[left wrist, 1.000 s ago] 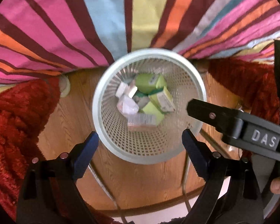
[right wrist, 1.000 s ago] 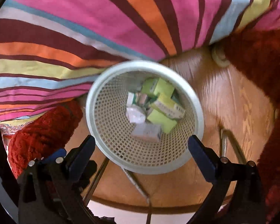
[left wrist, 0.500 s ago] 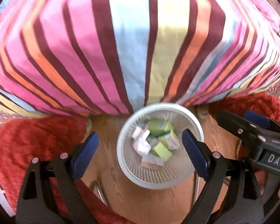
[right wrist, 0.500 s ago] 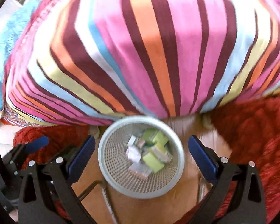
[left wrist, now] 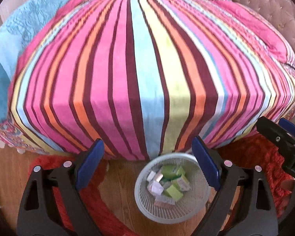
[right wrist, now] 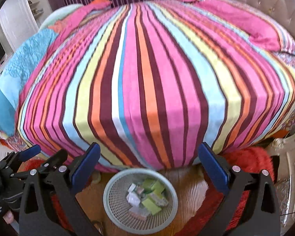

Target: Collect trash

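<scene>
A pale mesh waste basket (left wrist: pixel 145 206) (right wrist: pixel 116 212) stands on the wooden floor at the foot of a bed. Several green and white cartons and crumpled papers (left wrist: pixel 168 184) (right wrist: pixel 147 198) lie inside it. My left gripper (left wrist: pixel 147 169) hangs high above the basket, open and empty. My right gripper (right wrist: pixel 147 169) is also high above it, jaws wide apart with nothing between them. Each gripper shows at the edge of the other's view: the right gripper (left wrist: pixel 281 137) in the left wrist view, the left gripper (right wrist: pixel 29 157) in the right wrist view.
A bed with a striped pink, orange, blue and yellow sheet (left wrist: pixel 147 68) (right wrist: pixel 157 68) fills most of both views. A blue quilt (left wrist: pixel 19 33) lies at its left. A red shaggy rug (left wrist: pixel 265 153) (right wrist: pixel 243 157) surrounds the basket. A padded headboard (right wrist: pixel 255 0) stands far right.
Both grippers have risen and tilted up from the basket. The basket has shrunk to the lower part of each view and the bed top has come into sight.
</scene>
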A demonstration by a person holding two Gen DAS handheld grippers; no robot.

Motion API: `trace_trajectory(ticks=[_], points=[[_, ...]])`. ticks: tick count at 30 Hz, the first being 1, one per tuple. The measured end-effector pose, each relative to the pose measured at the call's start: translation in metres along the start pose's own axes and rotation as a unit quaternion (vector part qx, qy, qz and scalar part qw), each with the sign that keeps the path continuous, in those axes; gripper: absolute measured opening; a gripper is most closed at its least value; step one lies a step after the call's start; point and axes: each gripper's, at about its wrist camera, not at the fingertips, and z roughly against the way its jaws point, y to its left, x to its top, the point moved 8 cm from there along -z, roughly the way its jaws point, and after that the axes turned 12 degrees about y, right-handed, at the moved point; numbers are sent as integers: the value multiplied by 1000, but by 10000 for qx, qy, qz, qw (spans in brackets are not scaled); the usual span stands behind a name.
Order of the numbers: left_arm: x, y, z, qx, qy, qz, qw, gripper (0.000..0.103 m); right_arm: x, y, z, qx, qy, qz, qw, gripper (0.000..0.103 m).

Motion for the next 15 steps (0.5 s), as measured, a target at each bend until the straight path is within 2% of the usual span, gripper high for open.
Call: trace_trajectory(ticks=[9, 15], points=[[25, -1, 38, -48, -496, 135, 9987, 88, 18, 9, 24, -117, -535, 190, 9983, 95], [35, -3, 48, 8, -613, 67, 9981, 88, 29, 9, 30, -208, -681, 232, 9972, 95]])
